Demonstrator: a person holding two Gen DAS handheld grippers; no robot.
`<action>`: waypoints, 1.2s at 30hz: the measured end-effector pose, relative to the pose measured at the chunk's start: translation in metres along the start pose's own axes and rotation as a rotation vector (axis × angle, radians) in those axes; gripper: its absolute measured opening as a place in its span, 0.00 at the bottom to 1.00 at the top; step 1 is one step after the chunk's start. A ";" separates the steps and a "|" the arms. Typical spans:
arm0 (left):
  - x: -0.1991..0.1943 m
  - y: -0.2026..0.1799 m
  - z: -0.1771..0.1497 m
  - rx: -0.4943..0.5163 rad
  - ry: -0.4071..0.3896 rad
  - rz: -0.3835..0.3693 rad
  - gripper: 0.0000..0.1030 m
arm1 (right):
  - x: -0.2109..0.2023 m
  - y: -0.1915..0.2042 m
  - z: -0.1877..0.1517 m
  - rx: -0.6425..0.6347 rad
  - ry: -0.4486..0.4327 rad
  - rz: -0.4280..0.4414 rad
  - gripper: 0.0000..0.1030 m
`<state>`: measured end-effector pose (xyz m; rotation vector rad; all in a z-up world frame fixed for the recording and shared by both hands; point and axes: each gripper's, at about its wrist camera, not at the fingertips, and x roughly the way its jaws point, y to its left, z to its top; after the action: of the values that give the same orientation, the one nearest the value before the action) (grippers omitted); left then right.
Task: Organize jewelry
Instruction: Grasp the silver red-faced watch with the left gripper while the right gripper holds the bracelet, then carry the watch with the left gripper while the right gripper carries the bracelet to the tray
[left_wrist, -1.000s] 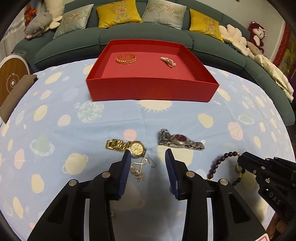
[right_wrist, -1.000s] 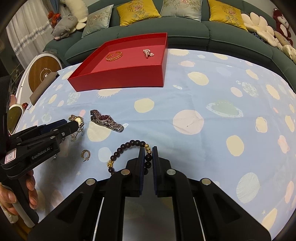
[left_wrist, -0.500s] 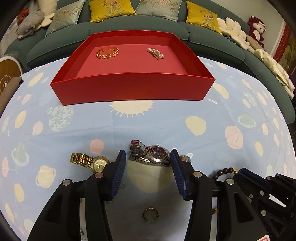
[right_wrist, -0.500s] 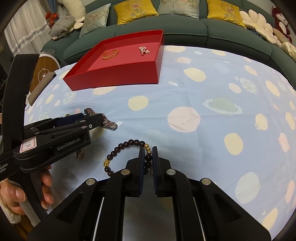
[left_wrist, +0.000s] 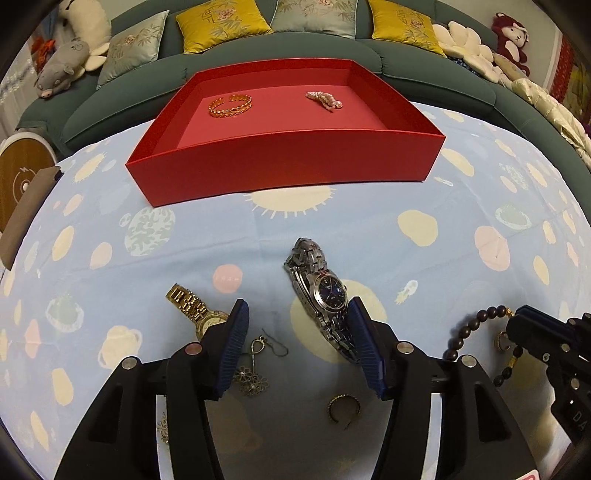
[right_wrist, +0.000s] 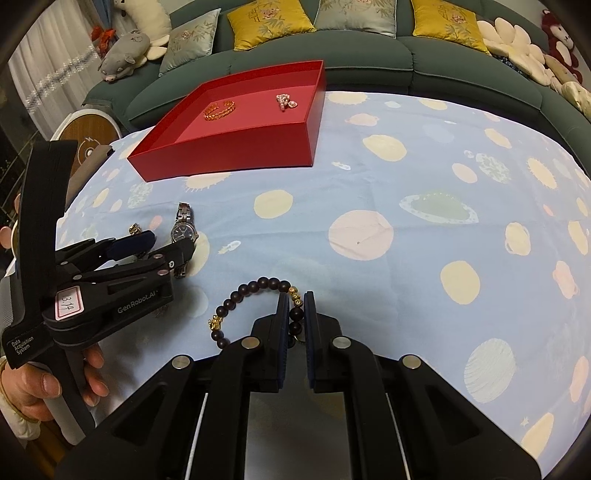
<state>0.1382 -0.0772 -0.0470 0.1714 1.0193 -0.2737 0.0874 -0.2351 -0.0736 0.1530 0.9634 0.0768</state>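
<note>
Two handheld grippers w/ black arms and blue ribbed pads work over a light-blue planet-print tablecloth (left_wrist: 332, 229). Landmark: a red tray (left_wrist: 288, 162) at the far side of the cloth, in front of a green sofa (left_wrist: 424, 62) w/ yellow and grey cushions.

Inside the tray: a gold bangle (left_wrist: 230, 105) toward its left, a pink pearl piece (left_wrist: 325, 99) toward its right, well apart.

Left gripper (left_wrist: 297, 343) sits near-side of the tray, jaws spread wide. A silver watch w/ dark blue dial (left_wrist: 325, 295) lies on the cloth, its band touching the right pad's inner face. A gold watch (left_wrist: 195, 310) lies just outside the left pad. Btwn the jaws: a flower-charm earring (left_wrist: 255, 369) and a small gold ring (left_wrist: 344, 408).

Right gripper (right_wrist: 294, 306), further right of the tray's near edge, is pinched onto a dark bead bracelet w/ gold beads (right_wrist: 255, 295); the rest of the loop lies on the cloth to the gripper's left. A hand (right_wrist: 40, 387) holds the left gripper's handle.
</note>
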 end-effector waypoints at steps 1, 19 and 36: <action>0.000 0.000 -0.001 0.007 -0.001 0.007 0.54 | 0.000 0.000 0.000 0.000 -0.001 0.001 0.07; -0.020 -0.015 -0.004 0.089 -0.047 -0.120 0.05 | -0.006 0.007 0.004 -0.003 -0.016 0.022 0.07; -0.084 0.018 0.007 0.012 -0.167 -0.241 0.05 | -0.031 0.014 0.021 0.003 -0.108 0.070 0.07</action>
<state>0.1077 -0.0495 0.0290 0.0350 0.8724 -0.5047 0.0865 -0.2272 -0.0342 0.1916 0.8505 0.1304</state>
